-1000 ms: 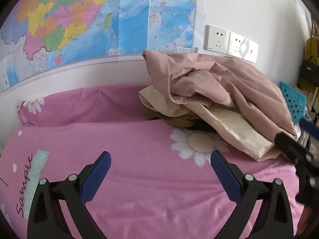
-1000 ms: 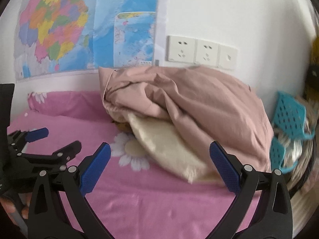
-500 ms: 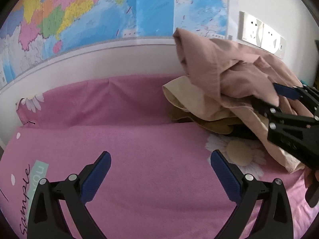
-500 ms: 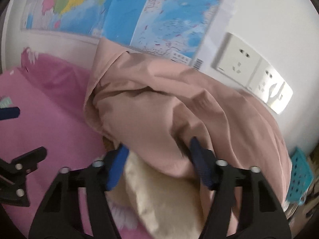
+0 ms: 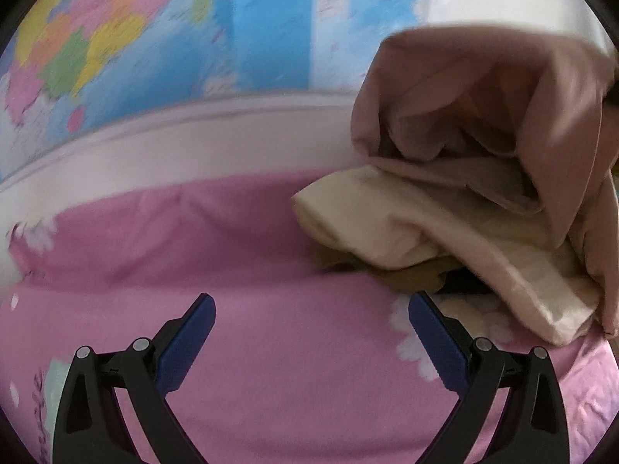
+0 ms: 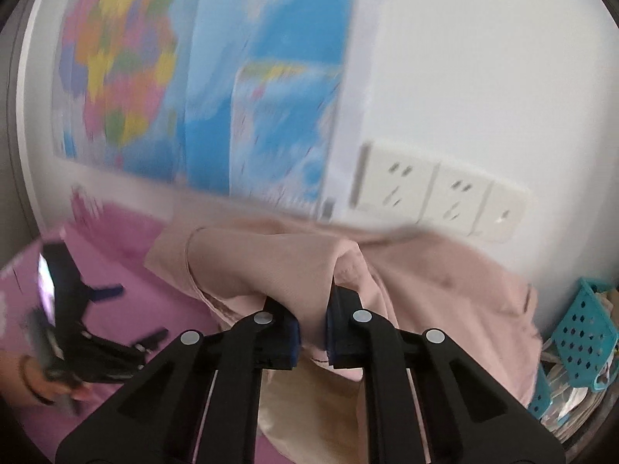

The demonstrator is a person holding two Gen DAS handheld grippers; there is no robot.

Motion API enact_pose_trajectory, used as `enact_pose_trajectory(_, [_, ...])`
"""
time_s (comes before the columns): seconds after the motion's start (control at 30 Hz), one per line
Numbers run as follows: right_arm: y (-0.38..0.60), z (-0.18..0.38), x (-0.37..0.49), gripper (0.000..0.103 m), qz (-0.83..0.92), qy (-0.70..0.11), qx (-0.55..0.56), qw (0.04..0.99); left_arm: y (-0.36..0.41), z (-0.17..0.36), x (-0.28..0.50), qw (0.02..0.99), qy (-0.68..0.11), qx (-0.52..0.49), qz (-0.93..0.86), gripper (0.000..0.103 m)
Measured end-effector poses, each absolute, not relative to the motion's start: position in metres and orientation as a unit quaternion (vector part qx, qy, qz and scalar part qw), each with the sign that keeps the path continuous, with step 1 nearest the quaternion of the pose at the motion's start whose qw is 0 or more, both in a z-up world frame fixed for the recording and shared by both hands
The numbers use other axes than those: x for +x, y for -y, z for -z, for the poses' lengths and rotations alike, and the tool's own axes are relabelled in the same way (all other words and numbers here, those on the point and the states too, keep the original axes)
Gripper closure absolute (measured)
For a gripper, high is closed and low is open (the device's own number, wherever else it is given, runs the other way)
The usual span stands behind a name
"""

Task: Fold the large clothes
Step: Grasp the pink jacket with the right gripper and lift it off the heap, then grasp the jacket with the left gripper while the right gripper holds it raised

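Observation:
A dusty-pink garment [image 5: 483, 108] is lifted off a pile of clothes at the right of a pink bed [image 5: 271, 239]; under it lie a cream garment [image 5: 445, 232] and a brown one [image 5: 410, 276]. My right gripper [image 6: 312, 332] is shut on a fold of the pink garment [image 6: 294, 263] and holds it up. My left gripper [image 5: 311, 332] is open and empty above the bedsheet, left of the pile. It also shows in the right wrist view [image 6: 89, 301], low at the left.
A coloured wall map [image 5: 154, 38] hangs behind the bed, with white wall sockets [image 6: 437, 193] to its right. A teal perforated basket [image 6: 580, 328] stands at the far right beside the pile. The sheet has white daisy prints [image 5: 418, 332].
My right gripper closed on the pink garment and lifted it up off the pile. My left gripper swung left and closer to the bed; it stayed open.

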State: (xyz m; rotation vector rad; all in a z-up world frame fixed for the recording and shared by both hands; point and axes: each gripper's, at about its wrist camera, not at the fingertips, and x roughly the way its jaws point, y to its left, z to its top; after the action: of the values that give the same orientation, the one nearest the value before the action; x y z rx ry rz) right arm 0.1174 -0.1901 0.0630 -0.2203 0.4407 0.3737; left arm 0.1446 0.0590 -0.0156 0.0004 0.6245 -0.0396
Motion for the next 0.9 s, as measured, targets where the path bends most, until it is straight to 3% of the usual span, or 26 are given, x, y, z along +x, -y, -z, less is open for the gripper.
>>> enact_pose_trajectory(0.3, [0.244,-0.138,0.096,0.094,-0.174,-0.164,-0.050,0.970,-0.005,-0.004,0.151,0.968,-0.206,0.072,0.121,0.006])
enact_pose_trajectory(0.73, [0.287,-0.163,0.088,0.095,-0.179,-0.140,-0.004,0.974,0.078,-0.014,0.169,0.956,-0.115,0.153,0.224,0.006])
enact_pose_trajectory(0.77, [0.288,-0.164,0.087,0.095,-0.174,-0.138,-0.007,0.975,0.086,-0.016,0.171,0.952,-0.112,0.155,0.237,0.009])
enact_pose_trajectory(0.87, [0.298,-0.168,0.080,0.095,-0.165,-0.131,-0.003,0.978,0.110,-0.024,0.181,0.946,-0.126,0.170,0.245,0.089])
enact_pose_trajectory(0.9, [0.301,-0.172,0.075,0.095,-0.160,-0.126,-0.003,0.979,0.116,-0.028,0.183,0.947,-0.131,0.171,0.237,0.092])
